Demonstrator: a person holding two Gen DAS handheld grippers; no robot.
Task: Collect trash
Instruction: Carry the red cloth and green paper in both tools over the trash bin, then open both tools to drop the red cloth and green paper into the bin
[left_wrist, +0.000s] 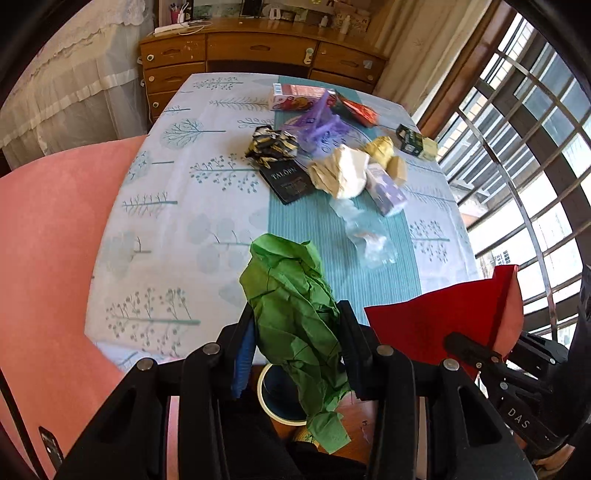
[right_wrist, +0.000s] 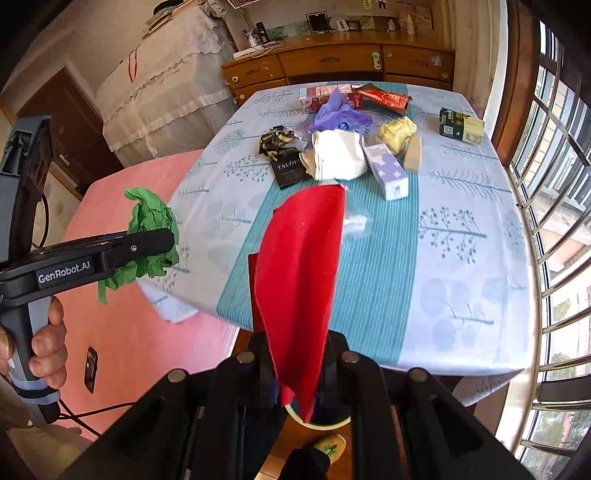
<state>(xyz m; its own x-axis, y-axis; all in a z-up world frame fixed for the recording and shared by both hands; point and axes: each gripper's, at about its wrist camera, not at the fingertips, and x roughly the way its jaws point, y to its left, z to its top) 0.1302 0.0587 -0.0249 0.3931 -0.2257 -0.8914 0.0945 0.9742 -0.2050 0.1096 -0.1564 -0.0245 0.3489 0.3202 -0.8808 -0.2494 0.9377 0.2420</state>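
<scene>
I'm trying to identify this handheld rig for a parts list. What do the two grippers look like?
Both are black plastic. The left gripper carries white "GenRobot.AI" lettering on its body, sits on a dark grey handle wrapped with pale blue tape, and trails a black cable. The right gripper shows white "DAS" letters. Silver round pins stud the linkages.

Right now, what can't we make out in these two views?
- Bin, left wrist view: only part of the rim shows; green paper and left gripper cover its inside.
- Bin, right wrist view: red sheet and right gripper hide it.
- Clear plastic wrapper: contents too faint.
</scene>
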